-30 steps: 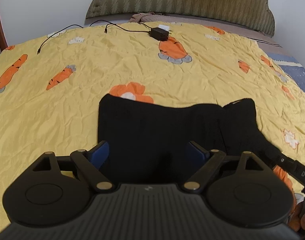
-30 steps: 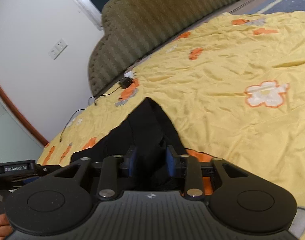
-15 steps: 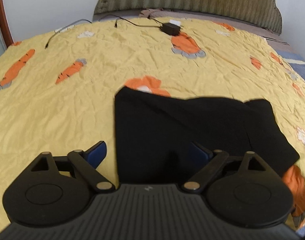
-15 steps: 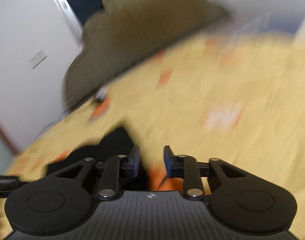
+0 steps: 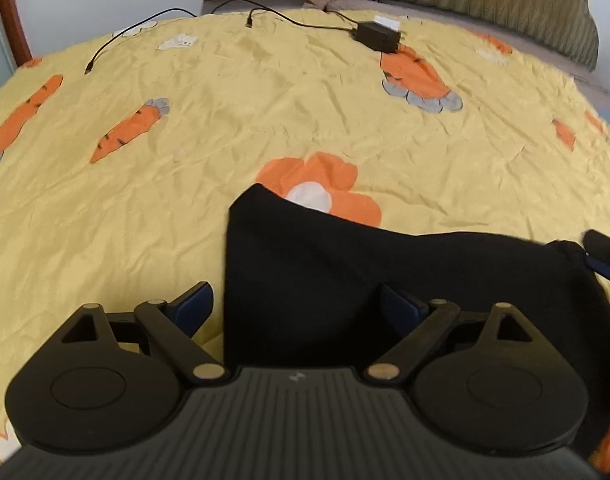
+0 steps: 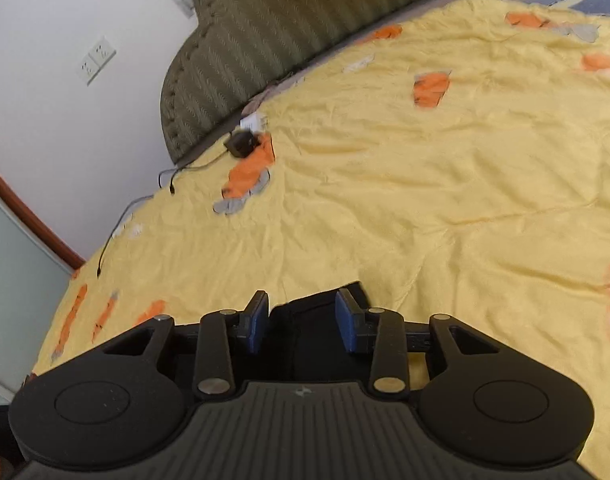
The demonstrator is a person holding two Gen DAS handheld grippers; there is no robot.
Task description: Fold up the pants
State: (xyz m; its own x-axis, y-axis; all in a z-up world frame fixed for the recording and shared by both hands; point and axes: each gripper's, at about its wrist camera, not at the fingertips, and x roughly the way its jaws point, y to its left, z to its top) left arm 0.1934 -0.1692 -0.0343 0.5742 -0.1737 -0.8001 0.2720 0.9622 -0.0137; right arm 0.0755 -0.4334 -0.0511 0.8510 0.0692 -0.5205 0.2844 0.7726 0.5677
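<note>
Black pants (image 5: 385, 280), already folded into a compact dark slab, lying on the near part of a yellow carrot-print bedspread (image 5: 225, 120), far left corner overlapping an orange flower print. Left gripper (image 5: 297, 304) poised over the near left edge, blue fingers spread wide, left pad above bare sheet, right pad above cloth, nothing pinched. Right gripper (image 6: 301, 320) at the right end of the garment, fingers also parted, straddling a corner of black fabric without closing on it; tip visible at the right rim of the left wrist view. Likely risks from here: closing with only 1 layer between the pads, peeling the top fold open; catching the wrinkled bedspread along with the cloth at the left edge and dragging it; uneven lift between the 2 hands, skewing the stack. Black-on-black folds hard to read, so layer count at either grip point impossible to tell. Farther off, a black charger brick (image 5: 379, 36) and trailing cables (image 5: 145, 28) near the green padded headboard (image 6: 305, 20), well apart from the work.
</note>
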